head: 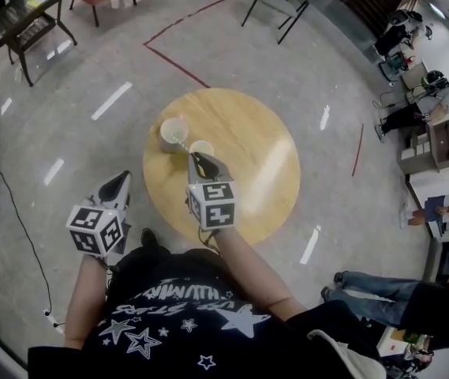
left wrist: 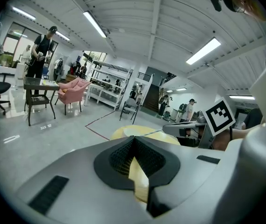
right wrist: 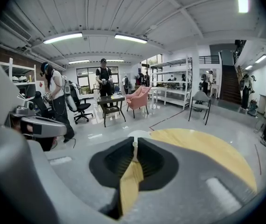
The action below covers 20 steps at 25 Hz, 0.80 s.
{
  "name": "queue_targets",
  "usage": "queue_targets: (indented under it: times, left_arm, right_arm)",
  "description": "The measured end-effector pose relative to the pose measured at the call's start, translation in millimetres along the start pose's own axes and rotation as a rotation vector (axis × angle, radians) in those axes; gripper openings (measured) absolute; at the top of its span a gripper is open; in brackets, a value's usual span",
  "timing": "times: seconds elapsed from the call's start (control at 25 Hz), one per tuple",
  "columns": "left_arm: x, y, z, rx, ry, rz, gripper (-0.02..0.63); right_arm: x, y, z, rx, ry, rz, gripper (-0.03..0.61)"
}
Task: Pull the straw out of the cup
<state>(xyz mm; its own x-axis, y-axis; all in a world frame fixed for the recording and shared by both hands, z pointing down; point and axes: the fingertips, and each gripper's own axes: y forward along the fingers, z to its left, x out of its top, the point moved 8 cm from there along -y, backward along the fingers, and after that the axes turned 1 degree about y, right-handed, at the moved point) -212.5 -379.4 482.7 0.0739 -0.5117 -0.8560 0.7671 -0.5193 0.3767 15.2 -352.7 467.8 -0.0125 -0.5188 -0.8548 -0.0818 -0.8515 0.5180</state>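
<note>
- Head view: a white cup point(head: 173, 133) stands at the upper left of the round wooden worktop point(head: 263, 164). The right gripper point(head: 196, 158) reaches in just beside it, over a pale round thing point(head: 204, 144), perhaps a lid. The left gripper point(head: 120, 184) hangs off the worktop's left edge, at lower left of frame.
- Left gripper view: the fingers are pressed together at centre frame with nothing between them.
- Right gripper view: the fingers pinch a thin white straw point(right wrist: 134, 147) at centre frame. The cup's pale rim shows just beyond their tips.

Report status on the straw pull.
Right gripper shut on straw, beside cup. Left gripper shut, empty, left of table. Second cup close by.
</note>
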Motion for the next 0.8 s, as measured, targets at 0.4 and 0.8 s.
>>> queue_targets:
  times: [0.4,0.8]
  left_arm:
    - [0,0,-43,0.025,0.035,-0.016,0.006]
    - [-6,12,-90,0.053,0.042,-0.023,0.006]
  right_arm:
    - [5,-35,-19,0.055,-0.002,-0.071,0.021]
    - [-6,-67,-54,0.119,0.019,-0.101,0.021]
